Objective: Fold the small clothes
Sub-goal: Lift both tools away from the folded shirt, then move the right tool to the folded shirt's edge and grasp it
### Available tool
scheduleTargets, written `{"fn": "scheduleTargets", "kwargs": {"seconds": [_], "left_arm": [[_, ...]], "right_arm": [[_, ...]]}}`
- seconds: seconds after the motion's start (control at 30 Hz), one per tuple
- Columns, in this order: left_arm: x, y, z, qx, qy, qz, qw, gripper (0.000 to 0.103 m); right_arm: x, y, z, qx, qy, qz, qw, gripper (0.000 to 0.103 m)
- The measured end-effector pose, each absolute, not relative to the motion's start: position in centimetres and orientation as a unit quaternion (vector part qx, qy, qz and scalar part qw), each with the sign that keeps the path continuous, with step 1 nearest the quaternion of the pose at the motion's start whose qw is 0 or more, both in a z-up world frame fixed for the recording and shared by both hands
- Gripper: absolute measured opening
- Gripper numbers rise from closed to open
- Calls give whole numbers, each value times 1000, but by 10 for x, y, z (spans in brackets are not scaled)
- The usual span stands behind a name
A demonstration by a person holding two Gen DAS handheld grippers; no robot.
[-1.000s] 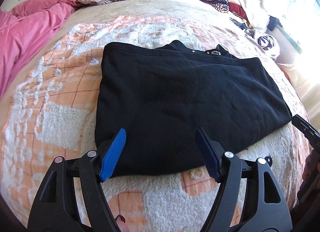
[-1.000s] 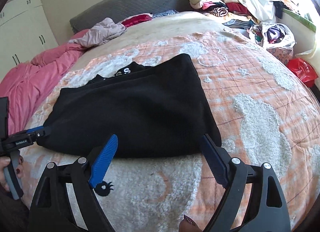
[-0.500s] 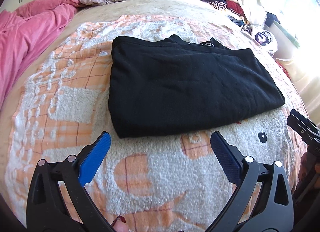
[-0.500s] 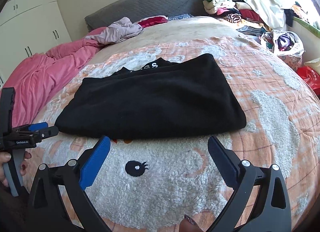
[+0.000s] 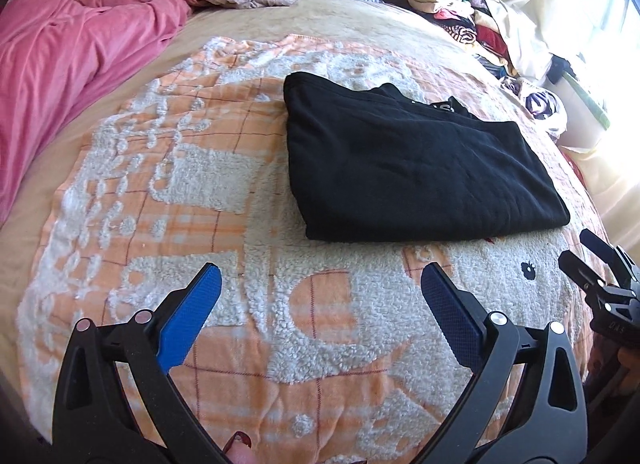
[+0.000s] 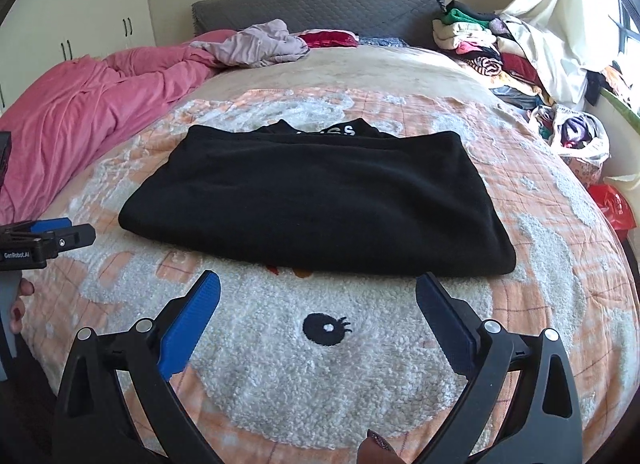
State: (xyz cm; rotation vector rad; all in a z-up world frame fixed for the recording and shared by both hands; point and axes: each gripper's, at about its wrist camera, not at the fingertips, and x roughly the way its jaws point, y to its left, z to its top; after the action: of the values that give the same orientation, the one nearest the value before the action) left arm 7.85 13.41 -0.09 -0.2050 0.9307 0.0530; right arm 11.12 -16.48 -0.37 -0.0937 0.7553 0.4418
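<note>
Fold of black top (image 5: 416,167) looks done for this pass: lying as a flat rectangle on orange-and-white blanket (image 5: 168,167), mid-bed, white lettering peeking from under far edge. Step in hand, by the look of it: let-go and pull-away betw. folds.

L gripper (image 5: 318,296) spread wide, nothing betw. blue pads (image 5: 188,320); jaws just been opening, top clear of them. Top ahead and to the right of it in L wrist view, near edge apart from fingertips.

R gripper (image 6: 318,296) likewise wide and empty, jaws just been opening. Top straight ahead in R wrist view, near edge just beyond fingertips, not touching.

Next move, prob.: either one more fold, side to side, needing both grippers to pinch matching corners of a short edge thru all layers w/o dragging the stack, or setting the top aside and fetching another piece from pile (image 6: 480,51) by the headboard.
</note>
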Motion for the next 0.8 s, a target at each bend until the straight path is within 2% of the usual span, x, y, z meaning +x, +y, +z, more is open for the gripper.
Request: {"fn": "scheduleTargets", "kwargs": {"seconds": [0.8], "left_arm": [[51, 184, 25, -145, 410, 70, 898, 94]], "right_arm": [[77, -90, 29, -106, 325, 290, 894, 98]]}}
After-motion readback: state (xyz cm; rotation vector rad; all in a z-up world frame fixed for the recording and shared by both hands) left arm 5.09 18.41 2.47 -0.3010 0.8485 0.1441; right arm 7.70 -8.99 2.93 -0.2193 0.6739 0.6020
